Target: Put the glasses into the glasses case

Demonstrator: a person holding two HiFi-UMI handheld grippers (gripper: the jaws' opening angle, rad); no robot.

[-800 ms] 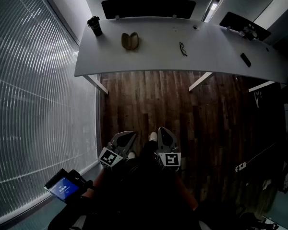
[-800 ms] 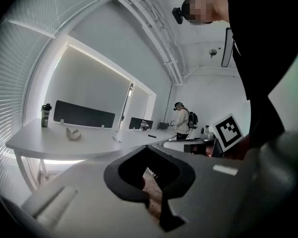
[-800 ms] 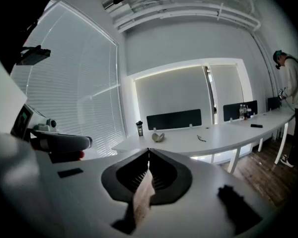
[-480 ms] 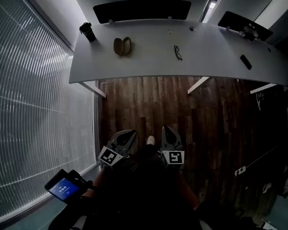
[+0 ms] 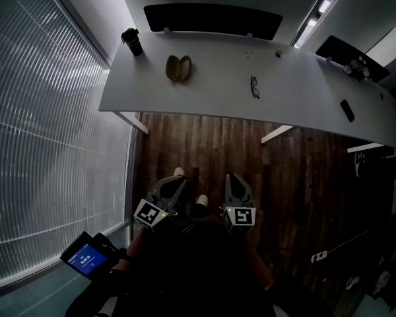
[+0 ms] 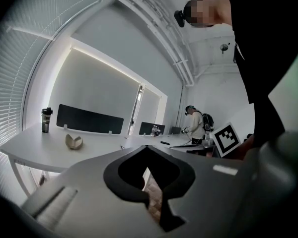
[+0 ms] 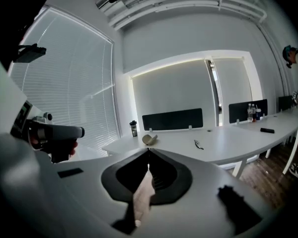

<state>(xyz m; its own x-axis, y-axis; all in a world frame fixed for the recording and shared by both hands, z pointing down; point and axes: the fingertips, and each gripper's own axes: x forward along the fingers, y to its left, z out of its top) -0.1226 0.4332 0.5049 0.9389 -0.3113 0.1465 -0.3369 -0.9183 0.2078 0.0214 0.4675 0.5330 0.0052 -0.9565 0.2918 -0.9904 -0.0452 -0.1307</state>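
- Left gripper (image 5: pixel 174 182): jaws closed, tips meeting, nothing held, low over the wooden floor (image 5: pixel 204 144).
- Glasses case (image 5: pixel 179 69): lies open on the left part of the white table (image 5: pixel 303 91).
- Right gripper (image 5: pixel 233 179): jaws closed, empty.
- Glasses (image 5: pixel 254 87): on the table, well right of the case, long axis running from far edge to near edge.

Long white desk (image 5: pixel 211 78), dark wood-plank floor (image 5: pixel 204 147), slatted window blinds (image 5: pixel 46 144), black desk divider (image 5: pixel 211 20), strip light (image 5: pixel 322 5).

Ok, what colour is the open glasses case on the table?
Tan, a dull olive-brown. The glasses case shows best in the head view.
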